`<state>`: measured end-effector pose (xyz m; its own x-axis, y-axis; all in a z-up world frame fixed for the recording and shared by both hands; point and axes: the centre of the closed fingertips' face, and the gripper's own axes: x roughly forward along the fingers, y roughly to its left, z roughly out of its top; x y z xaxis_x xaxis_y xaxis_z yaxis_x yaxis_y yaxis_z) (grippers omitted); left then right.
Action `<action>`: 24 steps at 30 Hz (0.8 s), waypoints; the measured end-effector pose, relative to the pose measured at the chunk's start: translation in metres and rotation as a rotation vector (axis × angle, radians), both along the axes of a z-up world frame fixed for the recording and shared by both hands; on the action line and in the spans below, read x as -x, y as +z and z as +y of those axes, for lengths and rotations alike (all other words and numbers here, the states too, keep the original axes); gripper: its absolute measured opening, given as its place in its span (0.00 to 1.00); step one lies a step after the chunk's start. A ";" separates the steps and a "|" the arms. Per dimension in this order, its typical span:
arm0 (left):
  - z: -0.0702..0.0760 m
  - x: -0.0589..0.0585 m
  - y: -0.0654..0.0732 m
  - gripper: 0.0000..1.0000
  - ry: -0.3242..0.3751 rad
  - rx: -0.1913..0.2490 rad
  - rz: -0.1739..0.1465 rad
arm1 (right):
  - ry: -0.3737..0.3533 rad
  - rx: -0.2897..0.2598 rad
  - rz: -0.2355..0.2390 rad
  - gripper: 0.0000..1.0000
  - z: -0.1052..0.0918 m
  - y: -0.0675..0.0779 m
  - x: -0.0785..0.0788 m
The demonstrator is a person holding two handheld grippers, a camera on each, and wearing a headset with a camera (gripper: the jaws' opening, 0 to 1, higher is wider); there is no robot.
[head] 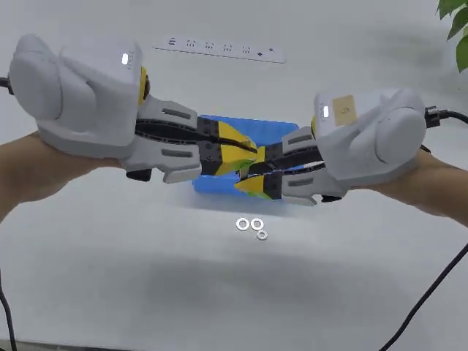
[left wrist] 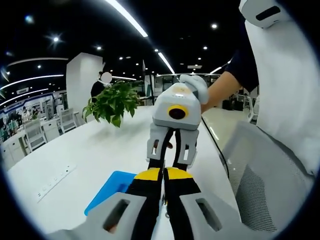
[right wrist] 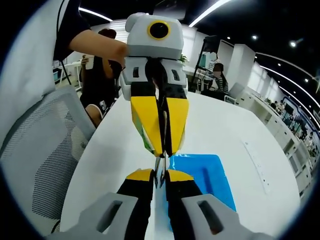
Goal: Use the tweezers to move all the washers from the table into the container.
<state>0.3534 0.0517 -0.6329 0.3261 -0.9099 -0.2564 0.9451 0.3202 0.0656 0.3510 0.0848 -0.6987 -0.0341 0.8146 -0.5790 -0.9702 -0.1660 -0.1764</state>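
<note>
Washers [head: 252, 227], three, flat on the white table [head: 146, 278], bunched close together just in front of the blue container [head: 210, 183], none yet inside. Above the container, left gripper [head: 248, 152] and right gripper [head: 245, 181] tip to tip. Tweezers [right wrist: 159, 172] jutting from the left gripper's yellow jaws, pressed together on them by the look of it; right jaws narrowly apart around the thin steel tips, grip or no grip impossible to tell. Washers likely light, thin, hard and slick, prone to skate or flick away. Best pinched across the ring, one tip through the hole, one on the outer edge, gently, one at a time.
</note>
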 end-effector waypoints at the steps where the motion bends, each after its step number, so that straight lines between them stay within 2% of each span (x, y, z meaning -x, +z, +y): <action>1: 0.000 0.001 0.000 0.05 0.001 -0.001 -0.003 | -0.005 -0.001 0.007 0.11 -0.001 0.000 0.001; 2: -0.001 0.002 -0.001 0.05 0.002 0.000 -0.002 | -0.016 -0.005 0.025 0.12 -0.003 -0.001 0.003; 6: -0.002 0.007 -0.005 0.05 0.006 -0.005 -0.003 | -0.044 -0.001 0.042 0.13 -0.011 -0.004 0.006; 10: -0.003 0.011 -0.008 0.05 0.017 -0.003 -0.006 | -0.103 -0.019 0.062 0.19 -0.021 -0.004 0.007; 13: -0.004 0.016 -0.012 0.05 0.017 -0.005 -0.019 | -0.127 -0.018 0.068 0.20 -0.029 -0.008 0.008; 17: -0.004 0.019 -0.019 0.05 0.030 -0.008 -0.017 | -0.162 -0.002 0.068 0.22 -0.044 -0.014 0.009; 19: -0.003 0.021 -0.022 0.05 0.035 -0.013 -0.017 | -0.178 -0.011 0.070 0.23 -0.050 -0.016 0.010; 21: 0.000 0.020 -0.026 0.05 0.053 -0.040 -0.052 | -0.184 -0.014 0.076 0.23 -0.056 -0.018 0.013; 24: -0.001 0.021 -0.032 0.05 0.067 -0.027 -0.046 | -0.196 0.009 0.078 0.27 -0.064 -0.026 0.016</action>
<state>0.3324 0.0510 -0.6647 0.3984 -0.8785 -0.2635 0.9172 0.3805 0.1182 0.3352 0.0210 -0.7244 0.0798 0.8050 -0.5878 -0.9948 0.0264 -0.0989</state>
